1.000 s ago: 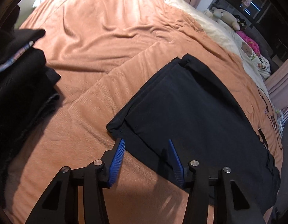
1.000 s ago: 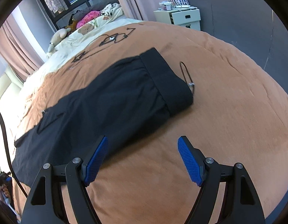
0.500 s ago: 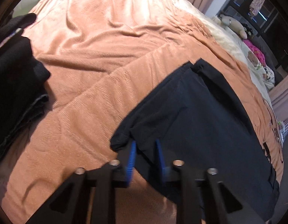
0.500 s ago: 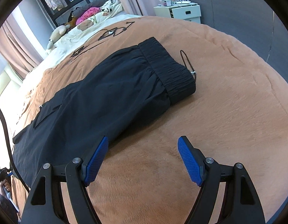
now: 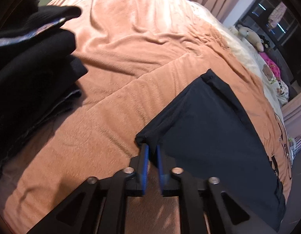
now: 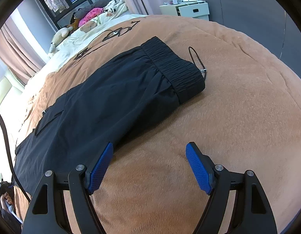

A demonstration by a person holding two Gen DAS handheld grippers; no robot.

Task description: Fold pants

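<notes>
The left gripper (image 5: 152, 150) has its jaws closed on the near hem corner of the pants (image 5: 214, 136), which lie flat along the brown blanket (image 5: 131, 62) on the bed; the right gripper (image 6: 149, 152) hangs with jaws wide apart over bare blanket just beside the pants' near edge, gripping nothing. To fold well, the right should probably take the same edge nearer the waistband (image 6: 173, 68), so both ends lift together and the cloth stays taut. Only the left view shows the hem and a dark pile of clothes (image 5: 29, 74) at the far left. Only the right view shows the waistband, its drawcord (image 6: 197, 60), and the nightstand (image 6: 189, 9) beyond.
</notes>
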